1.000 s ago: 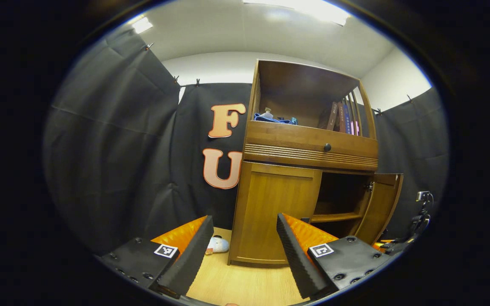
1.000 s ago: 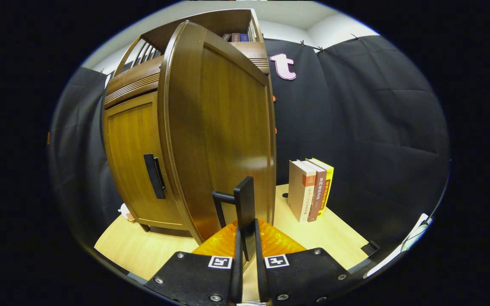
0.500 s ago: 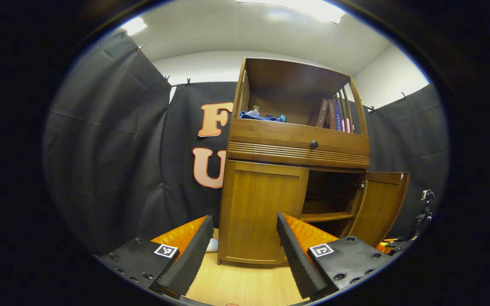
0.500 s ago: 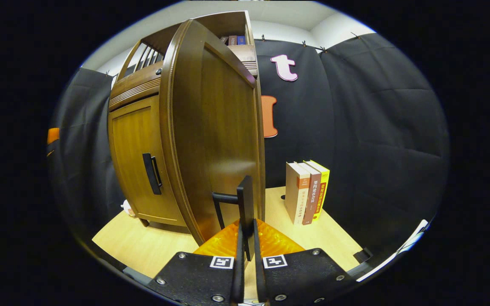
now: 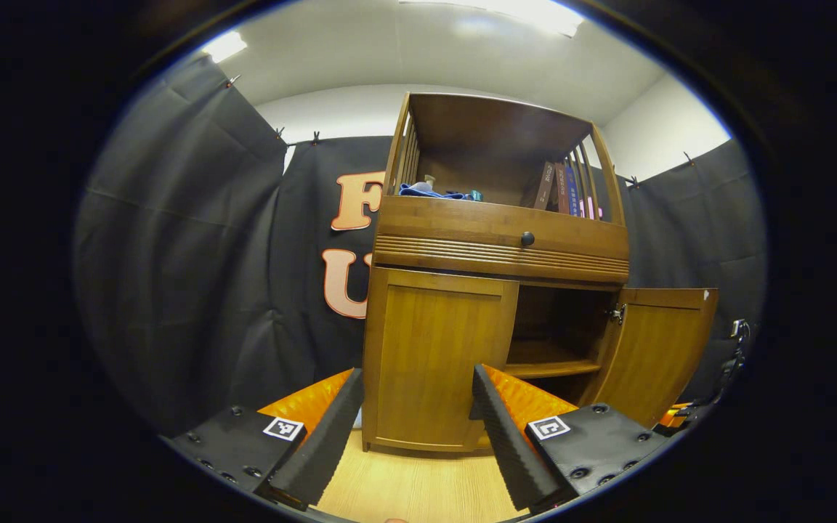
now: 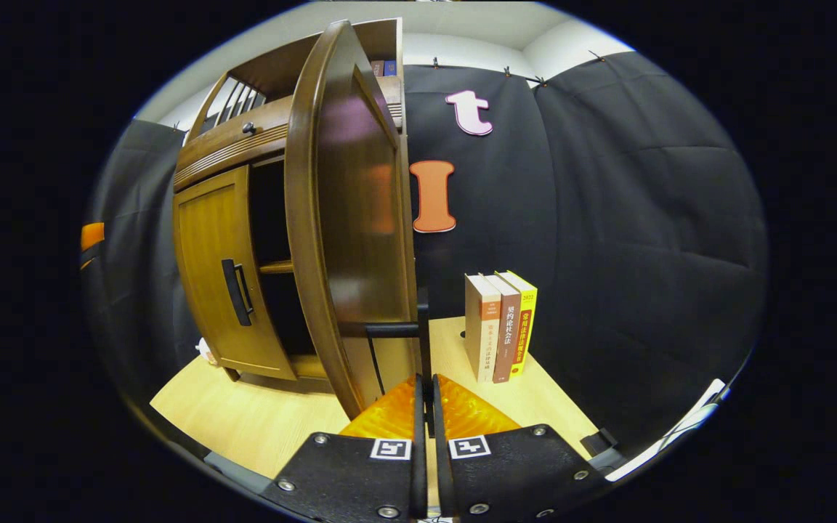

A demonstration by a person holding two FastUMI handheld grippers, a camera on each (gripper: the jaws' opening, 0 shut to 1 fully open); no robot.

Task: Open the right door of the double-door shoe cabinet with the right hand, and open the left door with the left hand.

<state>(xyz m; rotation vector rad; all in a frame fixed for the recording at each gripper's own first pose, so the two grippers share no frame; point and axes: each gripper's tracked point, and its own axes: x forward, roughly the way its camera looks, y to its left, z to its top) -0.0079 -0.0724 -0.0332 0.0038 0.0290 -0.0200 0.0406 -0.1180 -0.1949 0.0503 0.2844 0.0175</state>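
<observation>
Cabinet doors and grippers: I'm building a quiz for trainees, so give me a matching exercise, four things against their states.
1. right door
2. left door
3. left gripper
4. right gripper

a. closed flat
b. swung open
c. shut on the door handle
d. fingers apart, holding nothing

Pairs: 1-b, 2-a, 3-d, 4-c

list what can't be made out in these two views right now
- Left gripper view: the closed wooden left door hides its compartment; the left tool's finger covers its handle.
- Left gripper view: the item beside the blue cloth on the top shelf is too small to identify.
- Right gripper view: the open wooden right door blocks most of the cabinet interior.
</observation>
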